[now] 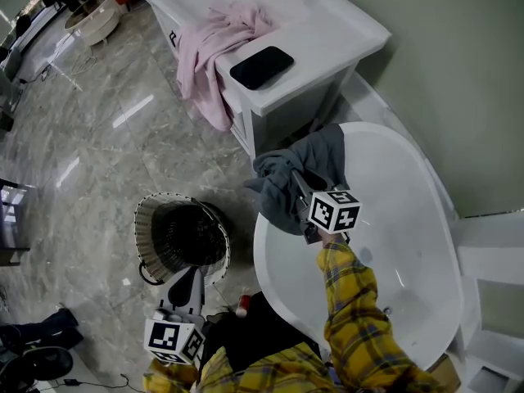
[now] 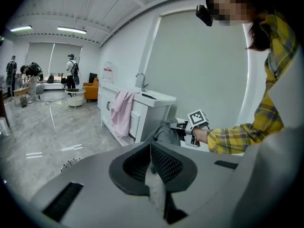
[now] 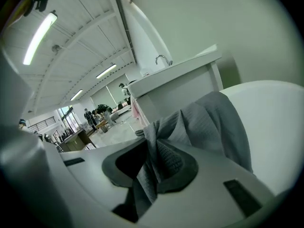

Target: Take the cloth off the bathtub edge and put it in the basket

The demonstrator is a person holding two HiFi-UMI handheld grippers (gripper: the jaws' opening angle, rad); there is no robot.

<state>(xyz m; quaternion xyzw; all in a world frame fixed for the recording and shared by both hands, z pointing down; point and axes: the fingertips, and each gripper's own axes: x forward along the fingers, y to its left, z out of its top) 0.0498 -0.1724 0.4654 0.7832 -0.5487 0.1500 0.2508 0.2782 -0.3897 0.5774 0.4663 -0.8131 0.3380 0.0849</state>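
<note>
A grey cloth (image 1: 282, 188) hangs over the rim of the white bathtub (image 1: 264, 256), next to the vanity. My right gripper (image 1: 300, 183) is at the cloth, and in the right gripper view its jaws are shut on a fold of the grey cloth (image 3: 209, 122), which bunches between the pads. The dark round wire basket (image 1: 149, 213) stands on the floor left of the tub. My left gripper (image 1: 191, 275) hangs low just in front of the basket, shut, with nothing in it. The left gripper view shows the cloth (image 2: 164, 132) and the right gripper's marker cube beyond the closed left gripper (image 2: 151, 152).
A white vanity (image 1: 327, 47) with a sink stands behind the tub, close to the cloth. A pink towel (image 1: 214, 51) hangs over its front and a black phone (image 1: 262, 66) lies on top. The floor is glossy marble. People stand far off in the room (image 2: 71, 70).
</note>
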